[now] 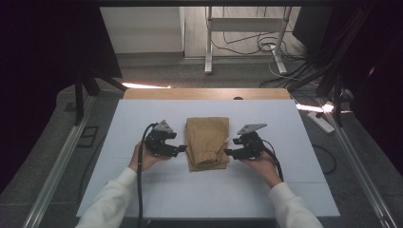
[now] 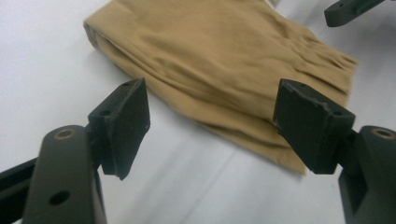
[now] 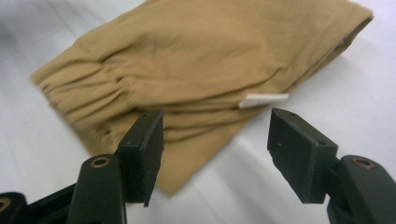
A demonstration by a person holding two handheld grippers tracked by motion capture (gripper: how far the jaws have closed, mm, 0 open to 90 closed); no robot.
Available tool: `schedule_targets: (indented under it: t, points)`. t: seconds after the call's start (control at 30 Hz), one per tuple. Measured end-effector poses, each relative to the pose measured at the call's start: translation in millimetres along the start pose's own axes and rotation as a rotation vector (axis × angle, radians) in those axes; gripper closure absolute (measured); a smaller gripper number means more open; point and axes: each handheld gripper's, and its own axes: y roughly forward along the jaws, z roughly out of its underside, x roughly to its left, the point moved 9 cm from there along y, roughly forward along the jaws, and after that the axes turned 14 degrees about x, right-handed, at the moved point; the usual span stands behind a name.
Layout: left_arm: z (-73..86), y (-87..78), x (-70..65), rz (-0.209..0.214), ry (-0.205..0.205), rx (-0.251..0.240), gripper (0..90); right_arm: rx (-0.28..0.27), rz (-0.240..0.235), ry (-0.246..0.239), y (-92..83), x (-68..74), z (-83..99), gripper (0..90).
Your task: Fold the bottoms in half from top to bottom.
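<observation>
A folded tan cloth (image 1: 206, 142) lies flat in the middle of the white table (image 1: 142, 190). The left gripper (image 1: 183, 149) sits just beside the cloth's left edge. Its jaws are wide open and hold nothing. The right gripper (image 1: 228, 152) sits just beside the right edge, near a small white tag (image 3: 263, 100). Its jaws are wide open and empty too.
</observation>
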Motion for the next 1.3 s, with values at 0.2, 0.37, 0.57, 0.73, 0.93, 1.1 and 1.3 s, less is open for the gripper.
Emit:
schedule_targets:
  t: [0.2,0.37,0.57,0.73,0.93,1.1,1.3]
  points:
    - [23.4,-5.7,-7.8,0.01,-0.008,0.0,26.7,0.004,0.002,-0.005,-10.9,5.7,16.6,36.9]
    - [38.7,-6.2,-9.1,0.011,-0.029,0.014,26.7,0.009,0.004,0.005,-19.4,8.6,34.4,36.9]
    - [57.6,-9.4,-9.8,-0.002,-0.054,0.023,26.7,0.015,0.019,0.014,-30.6,13.5,58.3,37.1]
    - [75.3,-15.6,-10.6,-0.008,-0.069,0.026,26.5,0.018,0.026,0.021,-39.0,15.3,77.9,37.8]
    - [96.3,-25.6,-10.1,-0.004,-0.103,0.016,26.4,0.006,0.032,0.041,-52.6,13.0,97.2,37.8]
    - [105.3,-30.0,-9.6,0.001,-0.127,0.007,26.5,-0.015,0.031,0.074,-61.2,7.1,105.8,37.8]
    - [104.9,-30.5,-10.9,0.001,-0.123,0.004,26.5,-0.008,0.03,0.07,-59.4,6.8,106.3,37.7]
